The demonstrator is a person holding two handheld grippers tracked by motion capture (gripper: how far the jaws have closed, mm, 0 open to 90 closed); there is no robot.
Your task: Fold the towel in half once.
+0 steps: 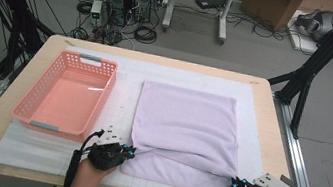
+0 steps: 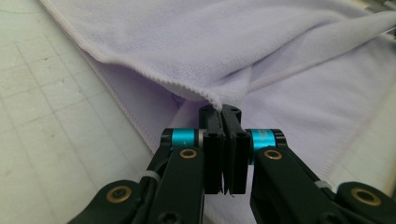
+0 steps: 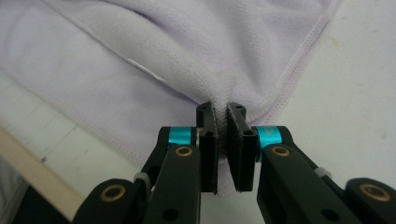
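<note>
Folding is under way: the lilac towel (image 1: 184, 127), spread at the centre of the frame beside the pink basket (image 1: 66, 93), is pinched at its two near corners. The left gripper (image 1: 131, 152) and the right gripper (image 1: 235, 183) are clamped on the top layer. Next, both corners would probably be lifted together, level, and carried toward the far edge.

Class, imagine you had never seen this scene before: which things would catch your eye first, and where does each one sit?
The lilac towel lies folded in the middle of the table, on a white mat. The left gripper and the right gripper have each shut on one of its two near corners, so the top layer puckers between them. To the towel's left stands a pink basket.
</note>
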